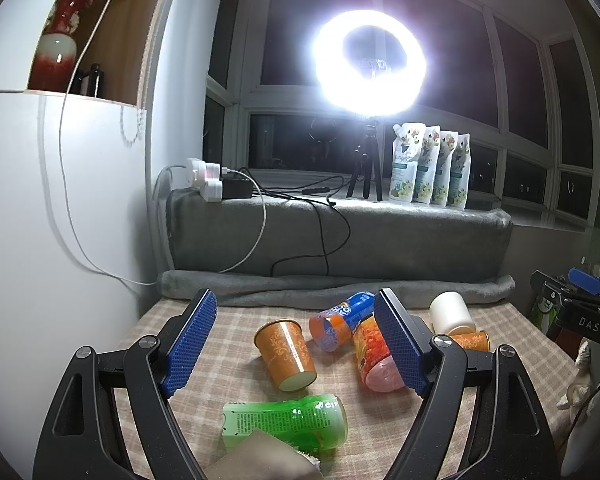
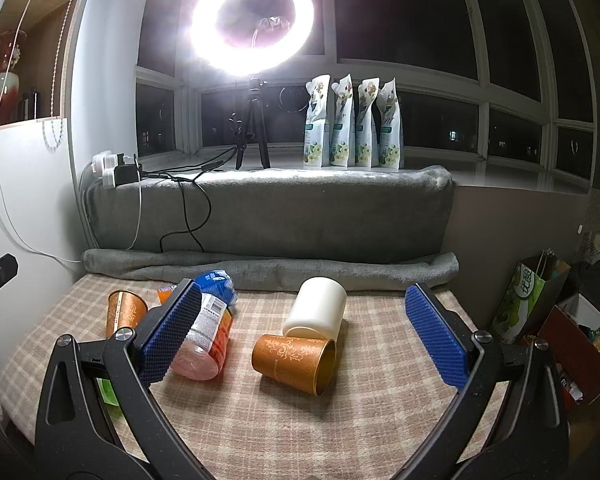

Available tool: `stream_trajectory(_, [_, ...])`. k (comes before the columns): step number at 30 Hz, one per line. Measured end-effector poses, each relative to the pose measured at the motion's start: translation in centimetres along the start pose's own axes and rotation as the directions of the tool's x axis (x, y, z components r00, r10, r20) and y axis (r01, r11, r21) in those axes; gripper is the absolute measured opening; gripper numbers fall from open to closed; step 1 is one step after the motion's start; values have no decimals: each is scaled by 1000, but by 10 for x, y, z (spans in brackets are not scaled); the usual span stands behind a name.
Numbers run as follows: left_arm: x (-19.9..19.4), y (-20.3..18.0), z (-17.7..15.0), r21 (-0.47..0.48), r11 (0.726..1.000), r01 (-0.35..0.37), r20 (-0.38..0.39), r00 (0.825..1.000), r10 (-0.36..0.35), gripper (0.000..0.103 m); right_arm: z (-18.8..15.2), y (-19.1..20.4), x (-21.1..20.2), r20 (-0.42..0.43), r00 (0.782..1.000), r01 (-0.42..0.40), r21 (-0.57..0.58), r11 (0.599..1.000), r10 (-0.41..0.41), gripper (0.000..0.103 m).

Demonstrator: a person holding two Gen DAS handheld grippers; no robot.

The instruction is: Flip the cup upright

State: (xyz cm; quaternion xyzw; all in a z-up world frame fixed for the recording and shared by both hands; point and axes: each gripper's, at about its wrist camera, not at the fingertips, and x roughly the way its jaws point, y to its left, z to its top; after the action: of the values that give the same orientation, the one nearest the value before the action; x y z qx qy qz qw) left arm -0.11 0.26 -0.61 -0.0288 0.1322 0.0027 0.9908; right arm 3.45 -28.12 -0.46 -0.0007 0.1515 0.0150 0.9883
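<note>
Two orange patterned cups lie on their sides on the checked tablecloth (image 2: 300,440). One cup (image 1: 286,356) has its pale base facing the left wrist camera and sits between the fingers of my open left gripper (image 1: 296,304). The other orange cup (image 2: 294,364) has its gold-lined mouth turned to the right and lies between the fingers of my open right gripper (image 2: 303,292). A white cup (image 2: 316,314) lies tipped just behind it, touching it. In the left wrist view that white cup (image 1: 452,312) shows beyond the right finger. Neither gripper holds anything.
Three bottles lie among the cups: a green one (image 1: 288,420), a red-orange one (image 1: 376,356) and a blue-orange one (image 1: 340,320). A rolled grey blanket (image 2: 268,268) bounds the back. A white cabinet (image 1: 40,220) stands left; a paper bag (image 2: 528,296) and boxes stand right.
</note>
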Motion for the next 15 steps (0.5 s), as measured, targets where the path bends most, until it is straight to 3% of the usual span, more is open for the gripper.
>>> stream_trajectory(15, [-1, -1, -6, -2, 1000, -3, -4, 1000, 3, 81, -2, 1, 1, -3, 1000, -1, 2, 1000, 1, 103])
